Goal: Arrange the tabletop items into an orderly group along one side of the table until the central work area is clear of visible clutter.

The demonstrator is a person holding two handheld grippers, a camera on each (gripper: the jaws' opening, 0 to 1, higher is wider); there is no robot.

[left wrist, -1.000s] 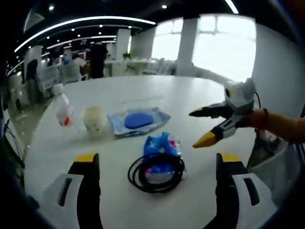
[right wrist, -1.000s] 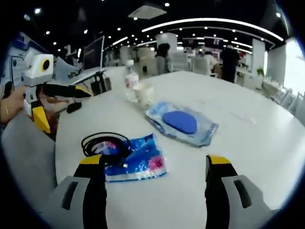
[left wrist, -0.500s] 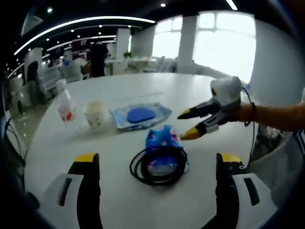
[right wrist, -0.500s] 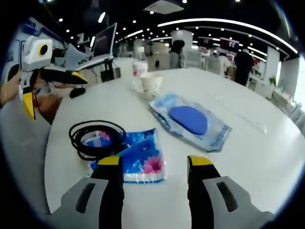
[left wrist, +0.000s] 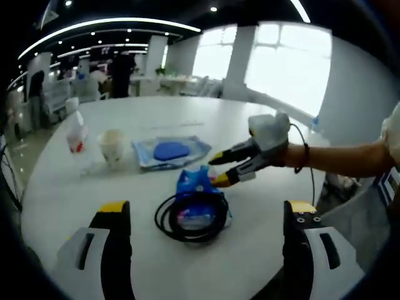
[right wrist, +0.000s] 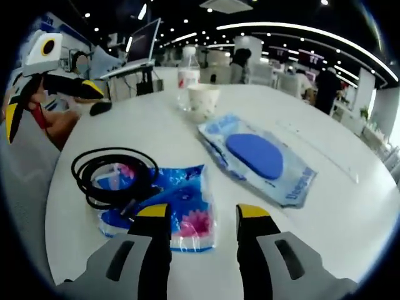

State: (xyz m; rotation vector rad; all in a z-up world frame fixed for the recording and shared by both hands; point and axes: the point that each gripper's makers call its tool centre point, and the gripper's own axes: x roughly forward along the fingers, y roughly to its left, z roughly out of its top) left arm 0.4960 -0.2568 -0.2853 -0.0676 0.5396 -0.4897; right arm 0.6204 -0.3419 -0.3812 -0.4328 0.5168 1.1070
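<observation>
1. The tissue pack (right wrist: 178, 209), blue with a pink flower, is seen lying on the white table (right wrist: 350, 212) just ahead of the right gripper (right wrist: 198, 214), its near edge between the yellow-tipped fingers (right wrist: 154, 211).
2. The step in hand is judged to be a grasp of that pack by its near edge. It would be done best with the fingers straddling the edge squarely and kept low to the table, so that the thin film is pinched rather than pushed.
3. A black cable coil (right wrist: 114, 175) rests partly on the pack's far-left part; a slow pull is advised, since the coil may be dragged along or slide off.
4. The right fingers are set at a narrow gap and nothing is held; contact with the pack cannot be told.
5. The left gripper (left wrist: 204, 207) is held wide apart and empty, short of the coil.
6. Farther off lie a wipes pack (right wrist: 262, 159), a paper cup (right wrist: 203, 100) and a bottle (right wrist: 187, 75).
</observation>
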